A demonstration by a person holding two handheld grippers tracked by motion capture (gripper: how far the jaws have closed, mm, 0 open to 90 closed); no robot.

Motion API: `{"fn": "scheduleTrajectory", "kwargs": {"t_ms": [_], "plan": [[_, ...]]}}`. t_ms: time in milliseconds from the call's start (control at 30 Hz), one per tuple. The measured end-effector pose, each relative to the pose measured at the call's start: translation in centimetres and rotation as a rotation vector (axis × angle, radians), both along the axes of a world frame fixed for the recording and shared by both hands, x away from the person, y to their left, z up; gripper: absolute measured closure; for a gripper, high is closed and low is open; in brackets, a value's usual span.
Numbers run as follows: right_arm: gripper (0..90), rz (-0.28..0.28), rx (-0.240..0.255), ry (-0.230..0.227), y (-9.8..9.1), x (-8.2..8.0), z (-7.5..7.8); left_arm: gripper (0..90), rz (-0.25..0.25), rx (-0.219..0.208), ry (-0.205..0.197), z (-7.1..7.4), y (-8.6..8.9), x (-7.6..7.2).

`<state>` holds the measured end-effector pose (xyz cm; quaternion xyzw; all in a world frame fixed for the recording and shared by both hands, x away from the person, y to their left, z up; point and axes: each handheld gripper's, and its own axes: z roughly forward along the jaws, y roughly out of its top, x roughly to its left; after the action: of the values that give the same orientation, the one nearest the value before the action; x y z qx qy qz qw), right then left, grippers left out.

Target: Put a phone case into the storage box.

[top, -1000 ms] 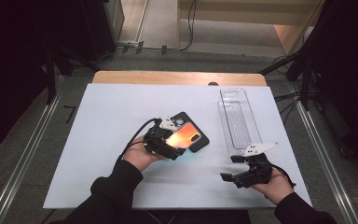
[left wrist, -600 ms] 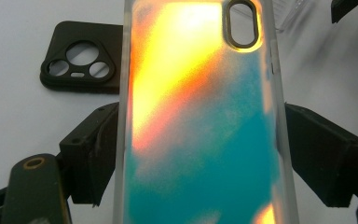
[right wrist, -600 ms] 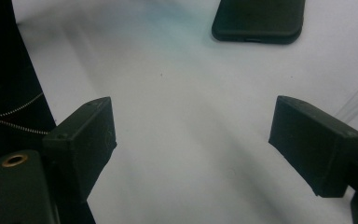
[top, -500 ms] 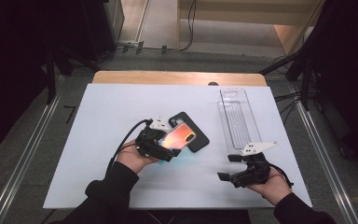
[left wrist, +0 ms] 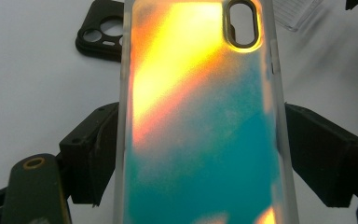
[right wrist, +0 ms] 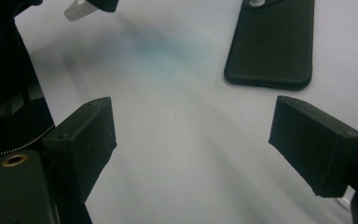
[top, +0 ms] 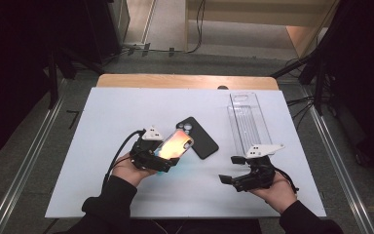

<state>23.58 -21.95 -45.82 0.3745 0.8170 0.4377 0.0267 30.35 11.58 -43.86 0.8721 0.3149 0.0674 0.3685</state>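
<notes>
An iridescent orange-and-teal phone case [top: 175, 143] sits between the jaws of my left gripper [top: 164, 157], left of the table's centre. In the left gripper view the black pads [left wrist: 91, 154] press on both long edges of the case [left wrist: 200, 121]. A black phone case [top: 200, 138] lies flat on the white table [top: 112, 112], just right of the held one. My right gripper [top: 230, 169] hovers at the front right, open and empty. In the right gripper view, bare table shows between that gripper's [right wrist: 191, 149] jaws, with the black case [right wrist: 270, 42] beyond.
A long clear plastic tray [top: 247, 119] lies at the back right of the table. Its corner [left wrist: 298, 14] also appears in the left gripper view. Beyond the table's far wooden edge [top: 185, 80] is floor with cables. Dark gear stands on both sides.
My left gripper has carried the iridescent case left, off the black case. The right gripper has shifted slightly left and up, still open.
</notes>
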Motion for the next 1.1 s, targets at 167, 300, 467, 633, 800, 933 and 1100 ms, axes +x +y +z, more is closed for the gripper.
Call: {"fn": "scheduleTrajectory", "kwargs": {"t_ms": [167, 300, 467, 633, 800, 933, 1100], "plan": [[12.6, -0.009, 0.027, 0.0, 0.6, 0.4, 0.4, 17.1, 0.046, -0.038, -0.033, -0.1, 0.3, -0.3], [12.7, -0.018, 0.046, -0.001, 1.1, 0.9, 0.8, 17.1, 0.071, -0.061, -0.044, -0.4, 0.1, -0.5], [12.7, -0.022, 0.062, 0.002, 1.9, 1.4, 1.3, 17.1, 0.089, -0.062, -0.079, -0.7, -0.1, -1.0], [12.7, -0.024, 0.061, 0.0, 2.9, 2.0, 1.6, 17.1, 0.119, -0.125, -0.088, -1.3, -0.4, -1.3], [12.7, -0.037, 0.058, 0.002, 3.4, 2.5, 1.8, 17.1, 0.141, -0.158, -0.103, -1.6, -0.6, -1.6], [12.7, -0.056, 0.068, 0.008, 3.4, 2.8, 1.9, 17.1, 0.157, -0.192, -0.135, -1.7, -0.6, -1.6], [12.8, -0.071, 0.084, -0.013, 3.7, 3.3, 2.3, 17.1, 0.169, -0.192, -0.186, -2.4, -0.8, -1.8]]}}
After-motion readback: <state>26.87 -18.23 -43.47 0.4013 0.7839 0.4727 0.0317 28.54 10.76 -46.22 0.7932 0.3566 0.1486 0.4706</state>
